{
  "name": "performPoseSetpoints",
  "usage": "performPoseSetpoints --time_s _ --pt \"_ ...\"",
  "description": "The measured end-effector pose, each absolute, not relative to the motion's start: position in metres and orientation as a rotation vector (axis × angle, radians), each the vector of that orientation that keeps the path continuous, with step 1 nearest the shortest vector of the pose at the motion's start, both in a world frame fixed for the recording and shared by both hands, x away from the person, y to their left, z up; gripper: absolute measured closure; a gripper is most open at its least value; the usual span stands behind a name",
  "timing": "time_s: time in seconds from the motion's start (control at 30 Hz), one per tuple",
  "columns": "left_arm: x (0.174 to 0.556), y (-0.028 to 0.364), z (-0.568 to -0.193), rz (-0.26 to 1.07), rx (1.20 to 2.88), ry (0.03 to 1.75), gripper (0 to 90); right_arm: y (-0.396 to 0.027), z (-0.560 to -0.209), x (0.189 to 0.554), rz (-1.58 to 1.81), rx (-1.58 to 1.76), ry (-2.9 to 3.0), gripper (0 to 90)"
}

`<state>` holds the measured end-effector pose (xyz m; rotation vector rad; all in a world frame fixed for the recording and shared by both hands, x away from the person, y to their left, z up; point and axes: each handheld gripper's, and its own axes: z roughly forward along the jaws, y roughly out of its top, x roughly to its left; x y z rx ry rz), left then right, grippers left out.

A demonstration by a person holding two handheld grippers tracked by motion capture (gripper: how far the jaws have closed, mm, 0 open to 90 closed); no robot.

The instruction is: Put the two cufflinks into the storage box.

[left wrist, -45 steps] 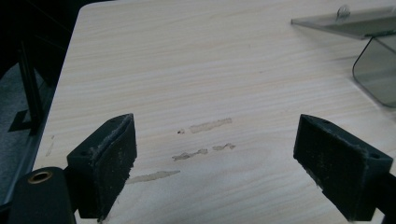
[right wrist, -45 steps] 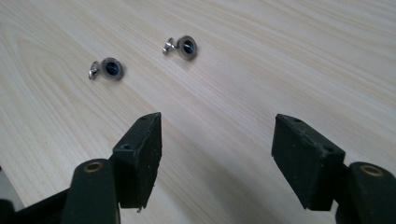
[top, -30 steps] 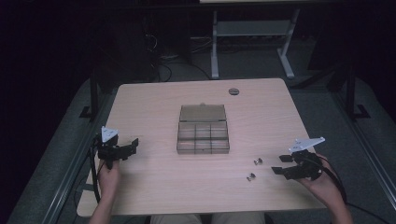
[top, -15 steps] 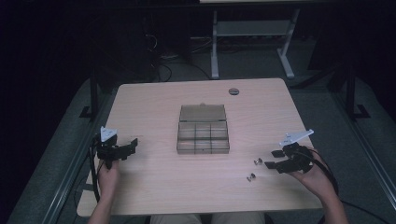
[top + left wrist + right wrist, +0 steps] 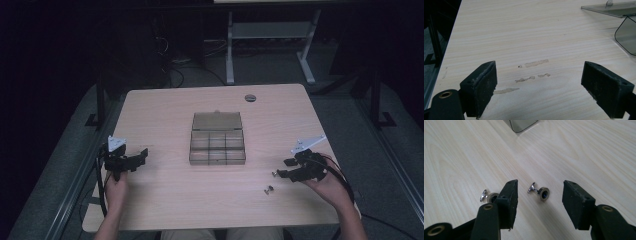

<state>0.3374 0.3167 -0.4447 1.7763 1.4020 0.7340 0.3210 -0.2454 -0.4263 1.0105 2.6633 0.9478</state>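
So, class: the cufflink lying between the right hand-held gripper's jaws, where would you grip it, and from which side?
Probably by the thin stem between its round head and its toggle. The cufflink lies on its side on the table, stem level, so coming down from above with the jaws across the stem looks best. The right hand-held gripper is open and already straddles it; the round head seems likelier to slip.
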Motion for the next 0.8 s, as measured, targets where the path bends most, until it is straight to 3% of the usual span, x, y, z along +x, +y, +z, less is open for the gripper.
performPoseSetpoints --time_s 0.8 --pt "0.338 0.315 -0.445 0.733 1.780 1.399 12.8 -0.238 -0.444 0.322 0.854 1.085 2.637 60.3"
